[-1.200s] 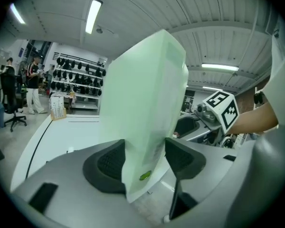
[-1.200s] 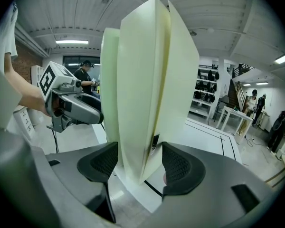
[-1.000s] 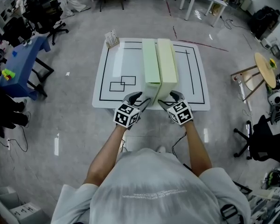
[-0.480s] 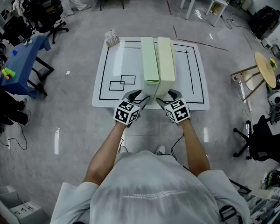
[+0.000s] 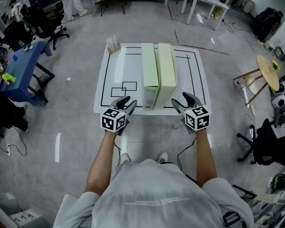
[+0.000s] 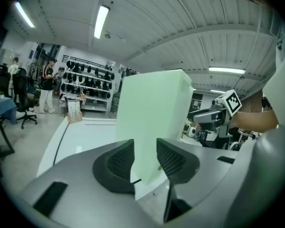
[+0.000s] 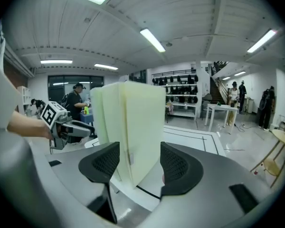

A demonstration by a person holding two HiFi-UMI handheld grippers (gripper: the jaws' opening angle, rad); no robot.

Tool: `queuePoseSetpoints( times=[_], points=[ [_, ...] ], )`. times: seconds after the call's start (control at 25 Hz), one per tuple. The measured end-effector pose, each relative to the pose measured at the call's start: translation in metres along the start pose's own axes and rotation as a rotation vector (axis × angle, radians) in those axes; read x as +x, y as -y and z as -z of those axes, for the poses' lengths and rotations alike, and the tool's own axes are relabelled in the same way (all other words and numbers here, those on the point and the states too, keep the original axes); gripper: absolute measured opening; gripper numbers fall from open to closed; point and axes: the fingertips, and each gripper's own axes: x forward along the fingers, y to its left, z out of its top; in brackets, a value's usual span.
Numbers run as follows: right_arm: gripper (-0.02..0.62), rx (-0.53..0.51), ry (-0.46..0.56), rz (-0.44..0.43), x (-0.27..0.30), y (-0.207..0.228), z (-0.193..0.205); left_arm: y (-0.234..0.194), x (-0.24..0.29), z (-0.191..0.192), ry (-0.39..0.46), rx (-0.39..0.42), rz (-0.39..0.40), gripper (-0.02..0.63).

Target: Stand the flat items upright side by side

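Head view, looking steeply down: a person's two bare forearms reach forward, each hand holding tongs topped with a marker cube. The left tongs (image 5: 126, 102) and right tongs (image 5: 181, 100) hover at the near edge of a white counter (image 5: 118, 70) marked with black lines. They sit one to each side of the task's items, and neither touches them.

In the left gripper view, the left tongs (image 6: 145, 146) stand at a narrow gap. Their jaws have just been closing on nothing; the box seen through the gap lies farther off. In the right gripper view, the right tongs (image 7: 140, 151) stand wider and are also empty.

Just past the tongs, mid-counter, a pale green flat box (image 5: 150, 75) and a cream flat box (image 5: 166, 72) stand upright on their long thin edges. They run away from the person, green on the left, with their broad faces together or very nearly so. Standing this close, each likely steadies the other against tipping. The tongs probably wait at the near ends, one per box, ready to catch a lean.

Judged from this, the standing-up looks done, with only a check for wobble left.

At the counter's far left corner sits a small card stand (image 5: 113, 42). Beyond it is open grey floor, with a blue table (image 5: 23, 65) off to the left.
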Motion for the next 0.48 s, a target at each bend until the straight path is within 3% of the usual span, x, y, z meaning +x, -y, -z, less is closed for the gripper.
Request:
queuePoseSetpoints(
  times=[0.12, 0.24, 0.32, 0.48],
  points=[
    [0.211, 0.024, 0.058, 0.101, -0.023, 0.026, -0.024, -0.023, -0.021, -0.028, 0.049, 0.019, -0.074, 0.096],
    [0.038, 0.043, 0.112, 0.187, -0.047, 0.040, -0.051, -0.036, -0.040, -0.070, 0.108, 0.127, -0.145, 0.066],
    [0.029, 0.062, 0.159, 0.201, -0.062, 0.038, -0.074, -0.038, -0.051, -0.100, 0.136, 0.207, -0.181, 0.034],
    [0.028, -0.051, 0.254, 0.206, -0.084, 0.016, -0.130, -0.019, -0.068, -0.158, 0.234, 0.207, -0.153, 0.018]
  ],
)
